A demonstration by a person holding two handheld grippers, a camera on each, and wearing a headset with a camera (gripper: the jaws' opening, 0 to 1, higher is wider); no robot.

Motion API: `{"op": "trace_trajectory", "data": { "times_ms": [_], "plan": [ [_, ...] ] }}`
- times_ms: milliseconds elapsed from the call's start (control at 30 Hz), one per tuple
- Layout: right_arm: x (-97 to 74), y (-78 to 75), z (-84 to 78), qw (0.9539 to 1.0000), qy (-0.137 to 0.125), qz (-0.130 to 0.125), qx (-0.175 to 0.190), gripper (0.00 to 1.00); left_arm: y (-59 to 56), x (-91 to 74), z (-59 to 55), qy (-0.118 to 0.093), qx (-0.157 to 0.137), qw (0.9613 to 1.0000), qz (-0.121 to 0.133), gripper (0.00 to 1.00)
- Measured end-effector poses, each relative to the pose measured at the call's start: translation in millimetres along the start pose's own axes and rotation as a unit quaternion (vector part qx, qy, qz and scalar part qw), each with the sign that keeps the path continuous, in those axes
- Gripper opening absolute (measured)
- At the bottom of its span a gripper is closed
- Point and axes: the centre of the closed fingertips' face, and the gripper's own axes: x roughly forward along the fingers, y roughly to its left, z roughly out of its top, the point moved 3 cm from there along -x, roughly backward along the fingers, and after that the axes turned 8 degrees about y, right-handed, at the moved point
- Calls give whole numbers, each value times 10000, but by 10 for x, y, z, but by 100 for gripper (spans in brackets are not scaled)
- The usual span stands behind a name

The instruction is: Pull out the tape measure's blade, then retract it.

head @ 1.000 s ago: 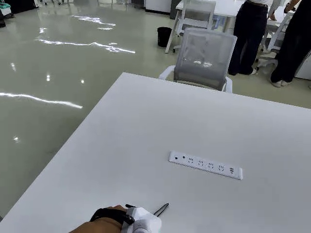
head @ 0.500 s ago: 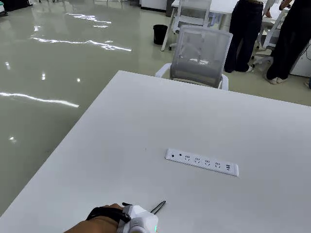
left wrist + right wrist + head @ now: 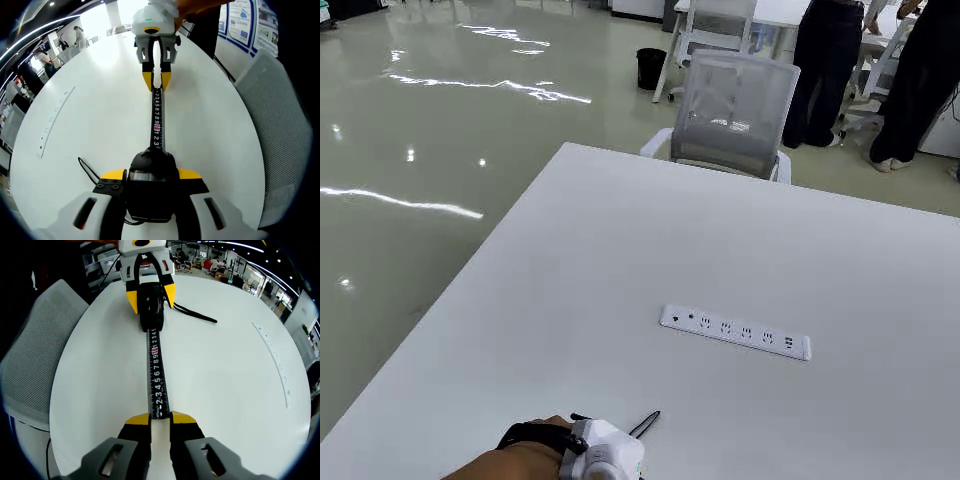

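Note:
The black tape measure case [image 3: 152,192] sits between the jaws of my left gripper [image 3: 151,174], which is shut on it. Its blade [image 3: 156,115] runs straight across the white table [image 3: 100,100], showing about thirteen numbered marks. My right gripper [image 3: 156,81] is shut on the blade's tip with its yellow fingertips. In the right gripper view the right gripper [image 3: 160,419] pinches the end of the blade [image 3: 156,380], which leads to the case [image 3: 151,302] in the left gripper [image 3: 150,294]. At the head view's bottom edge, the left gripper [image 3: 605,455] shows beside the case's black lanyard [image 3: 646,423].
A white power strip [image 3: 735,332] lies flat on the table [image 3: 620,240], beyond the grippers. A grey mesh chair [image 3: 735,110] stands at the far edge, another mesh chair [image 3: 35,350] at the near side. Two people [image 3: 830,70] stand far back right.

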Motion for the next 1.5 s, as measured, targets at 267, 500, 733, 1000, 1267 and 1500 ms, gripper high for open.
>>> {"op": "trace_trajectory", "data": {
  "times_ms": [267,500,733,1000,1267,1500],
  "plan": [
    [-7,-5,-17,9998,-162,21,76,11,4,0,-1,-5,-5,10000,7,33],
    [-5,2,-9,10000,-53,21,6,11,2,0,-1,7,0,10000,12,33],
    [-23,-10,-78,10000,16,-1,13,11,-2,5,-9,11,-1,10000,31,33],
    [-47,-6,-94,10000,-11,-3,75,11,-3,2,-7,8,-4,10000,33,33],
    [-76,-10,-127,10000,2,-9,85,11,4,9,-6,7,-16,10000,19,33],
    [-64,-14,-142,10000,22,-19,42,11,6,12,-6,6,-19,10000,23,33]
  ]
}}
